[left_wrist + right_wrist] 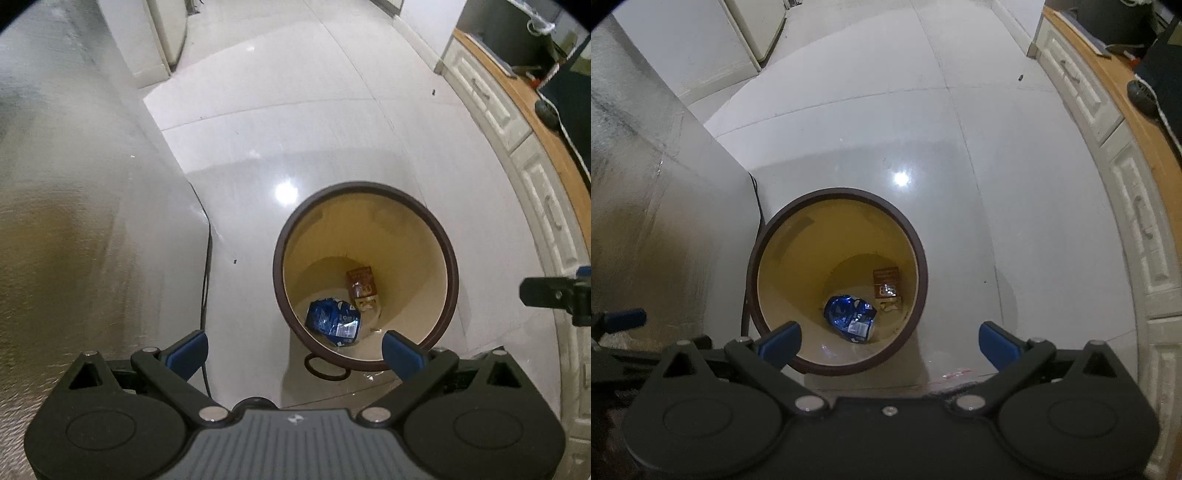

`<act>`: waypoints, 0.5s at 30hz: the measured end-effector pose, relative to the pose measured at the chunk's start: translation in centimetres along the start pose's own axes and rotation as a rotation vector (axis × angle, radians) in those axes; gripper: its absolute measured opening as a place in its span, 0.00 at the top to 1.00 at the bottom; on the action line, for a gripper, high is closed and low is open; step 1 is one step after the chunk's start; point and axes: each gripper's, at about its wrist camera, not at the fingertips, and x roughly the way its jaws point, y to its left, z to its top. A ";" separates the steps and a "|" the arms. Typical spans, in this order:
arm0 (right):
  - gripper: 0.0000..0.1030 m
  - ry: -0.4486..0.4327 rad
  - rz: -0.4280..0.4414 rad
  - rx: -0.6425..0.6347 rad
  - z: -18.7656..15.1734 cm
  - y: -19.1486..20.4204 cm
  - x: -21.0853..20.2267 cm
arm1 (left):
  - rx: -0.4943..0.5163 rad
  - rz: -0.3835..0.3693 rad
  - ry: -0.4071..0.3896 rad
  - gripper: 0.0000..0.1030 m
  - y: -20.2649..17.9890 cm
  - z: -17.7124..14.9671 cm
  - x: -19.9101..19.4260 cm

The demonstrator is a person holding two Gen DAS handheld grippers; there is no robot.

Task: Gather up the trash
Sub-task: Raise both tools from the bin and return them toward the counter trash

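Both grippers hang above a round trash bin with a dark brown rim and a cream-yellow inside [448, 258], which stands on the pale glossy tiled floor [295, 122]. The left gripper [293, 349] has its jaws spread wide and holds nothing; the bin opening lies just ahead of the jaws and a little toward the right finger, whose blue pad [400, 352] overlaps the near rim in this view. At the bottom of the bin lies a crumpled blue foil snack wrapper [332, 320], and just behind it, farther from the jaws, stands a small brown and cream paper packet [362, 287] that leans on the inner wall. The right gripper [889, 342] also has its jaws wide apart and empty; here the bin sits ahead and toward the left finger, and the same blue wrapper and brown packet lie deep between the two fingers. A dark ring [327, 367] lies on the floor against the near side of the bin, between the left gripper's jaws. To the left of both jaws rises a grey textured metal surface [74, 221], with a thin black cable [205, 295] running down its edge. Far to the right of the jaws there are white cabinet drawers [1137, 206] under a wooden counter [1123, 96]. In the left wrist view the tip of the right gripper shows at the right edge.
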 end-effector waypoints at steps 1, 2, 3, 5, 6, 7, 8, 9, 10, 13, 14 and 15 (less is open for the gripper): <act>0.00 -0.003 -0.006 -0.002 -0.1 -0.1 -0.4 | -0.006 0.001 -0.006 0.03 0.1 -0.1 -0.5; 0.00 -0.008 -0.009 0.000 -0.1 -0.3 -0.8 | -0.013 0.003 -0.013 0.02 0.3 -0.2 -0.9; 0.00 -0.014 -0.010 0.002 -0.2 -0.4 -1.2 | -0.020 0.002 -0.019 0.02 0.4 -0.3 -1.4; 0.00 -0.023 -0.011 0.001 -0.3 -0.7 -2.0 | -0.039 -0.001 -0.034 0.02 0.8 -0.4 -2.5; 0.00 -0.032 -0.012 -0.002 -0.4 -0.8 -2.5 | -0.047 -0.004 -0.043 0.02 0.9 -0.4 -3.1; 0.00 -0.040 -0.010 -0.005 -0.4 -0.9 -3.0 | -0.053 -0.006 -0.053 0.02 1.0 -0.5 -3.7; 0.00 -0.047 -0.008 -0.009 -0.5 -0.9 -3.5 | -0.057 -0.009 -0.066 0.02 1.1 -0.5 -4.3; 0.00 -0.057 -0.005 -0.012 -0.6 -0.9 -4.0 | -0.060 -0.011 -0.080 0.02 1.2 -0.5 -5.0; 0.00 -0.067 0.000 -0.015 -0.7 -0.8 -4.5 | -0.060 -0.013 -0.093 0.02 1.3 -0.6 -5.8; 0.00 -0.088 0.006 -0.027 -0.8 -0.3 -6.2 | -0.060 -0.018 -0.126 0.02 1.3 -0.7 -7.6; 0.00 -0.087 -0.007 -0.033 -0.8 -0.1 -6.7 | -0.061 -0.019 -0.138 0.02 1.3 -0.8 -8.3; 0.00 -0.090 -0.026 -0.041 -0.9 0.2 -7.3 | -0.063 -0.019 -0.151 0.02 1.4 -1.0 -8.9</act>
